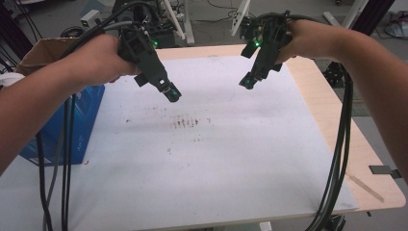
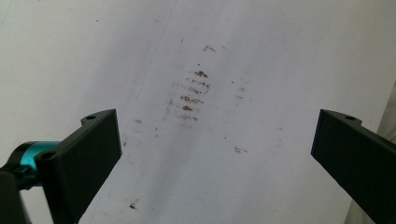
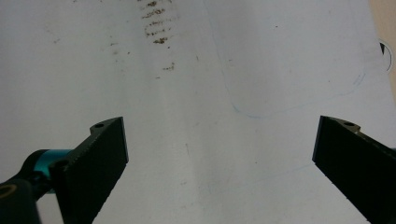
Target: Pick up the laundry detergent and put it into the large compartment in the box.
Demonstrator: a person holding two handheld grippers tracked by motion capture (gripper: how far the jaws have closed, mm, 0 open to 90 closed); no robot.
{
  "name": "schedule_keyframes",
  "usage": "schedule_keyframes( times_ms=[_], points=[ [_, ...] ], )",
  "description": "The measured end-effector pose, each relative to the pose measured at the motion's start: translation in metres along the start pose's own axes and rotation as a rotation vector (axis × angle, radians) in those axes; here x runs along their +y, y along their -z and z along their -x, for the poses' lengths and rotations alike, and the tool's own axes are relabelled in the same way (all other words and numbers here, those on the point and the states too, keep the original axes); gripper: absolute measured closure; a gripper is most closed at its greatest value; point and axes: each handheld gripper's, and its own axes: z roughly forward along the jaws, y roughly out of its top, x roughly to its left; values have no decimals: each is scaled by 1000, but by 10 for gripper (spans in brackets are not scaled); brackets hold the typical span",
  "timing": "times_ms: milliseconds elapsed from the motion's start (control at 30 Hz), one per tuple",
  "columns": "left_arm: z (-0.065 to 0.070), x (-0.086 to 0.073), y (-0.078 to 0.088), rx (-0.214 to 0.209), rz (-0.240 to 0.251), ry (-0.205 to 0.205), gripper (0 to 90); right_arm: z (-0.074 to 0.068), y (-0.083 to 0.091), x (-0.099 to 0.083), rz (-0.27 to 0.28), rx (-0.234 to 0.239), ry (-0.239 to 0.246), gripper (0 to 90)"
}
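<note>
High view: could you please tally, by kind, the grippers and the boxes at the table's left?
Grippers: 2, left gripper and right gripper, both held above the white sheet, jaws wide apart.
Blue box: 1
Cardboard box: 1
Total: 4

The high view looks forward and down from the person's side onto the white sheet (image 1: 216, 159) covering the table (image 1: 337, 125), taking in the whole sheet from some way off. The left gripper view rides close above the sheet, looking down between its own spread jaws at a patch of brown smudges (image 2: 192, 93). The right gripper view looks down likewise, with the same smudges (image 3: 156, 23) near its top edge. All three views share that patch (image 1: 185, 121).
</note>
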Motion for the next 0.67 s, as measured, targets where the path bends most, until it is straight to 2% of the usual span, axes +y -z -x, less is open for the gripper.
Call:
schedule_keyframes(
  times_ms=[467, 667],
  points=[
    [-3, -7, -3, -16, -2, 12, 16, -3, -8, 1, -7, 12, -1, 25],
    [-5, -12, -5, -5, 10, 24, 16, -8, -9, -2, 26, 12, 1, 24]
  ],
)
